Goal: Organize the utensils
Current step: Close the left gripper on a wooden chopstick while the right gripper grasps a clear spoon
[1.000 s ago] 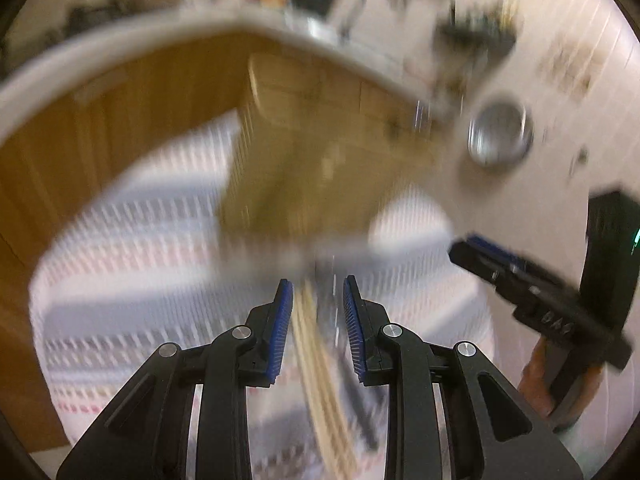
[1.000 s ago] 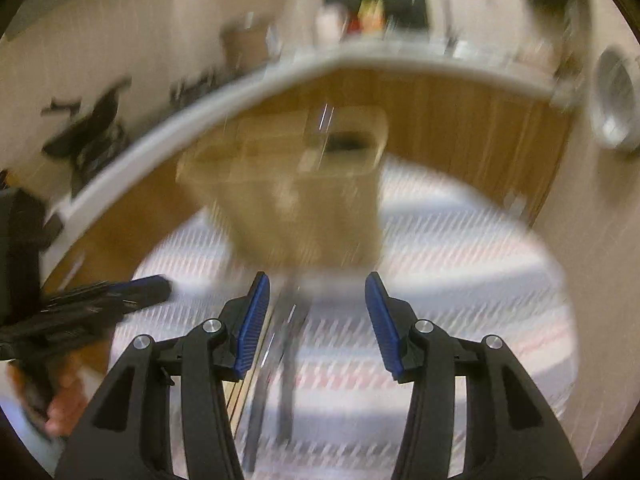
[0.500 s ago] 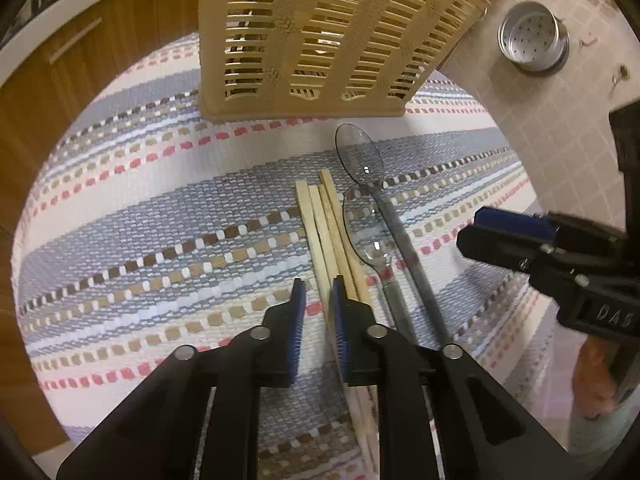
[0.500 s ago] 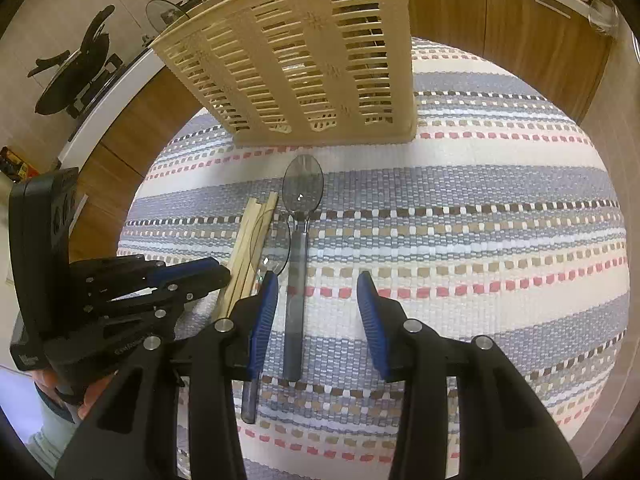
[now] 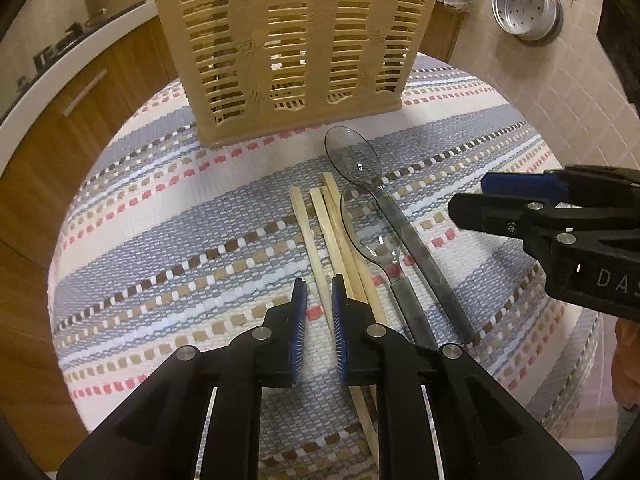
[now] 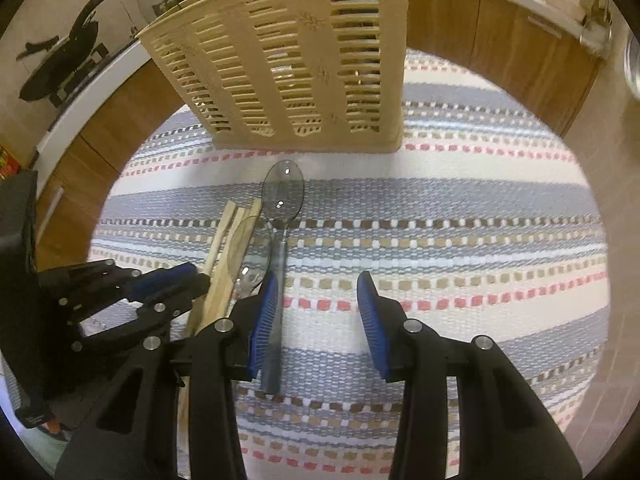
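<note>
Several wooden chopsticks [image 5: 320, 224] and two clear spoons with grey handles [image 5: 372, 232] lie side by side on a striped mat [image 5: 160, 240], in front of a beige slotted utensil basket [image 5: 288, 52]. My left gripper [image 5: 319, 292] hangs low over the chopsticks' near part, jaws a narrow gap apart; one chopstick runs up to its right pad, and no pad presses on anything. My right gripper [image 6: 317, 280] is open over the mat, with the far spoon's [image 6: 282, 192] handle just inside its left pad. The chopsticks [image 6: 228, 248] lie between it and the left gripper [image 6: 196, 276].
Wooden cabinet fronts [image 5: 48, 140] curve around the mat's far side. A perforated metal bowl [image 5: 526, 0] sits on the tiled floor at the upper right. The right gripper [image 5: 470, 196] reaches in from the right, a hand [image 5: 628, 348] below it.
Both grippers have come down closer to the mat and the utensils. The left jaws have narrowed to a slim gap, and the right jaws have narrowed a little.
</note>
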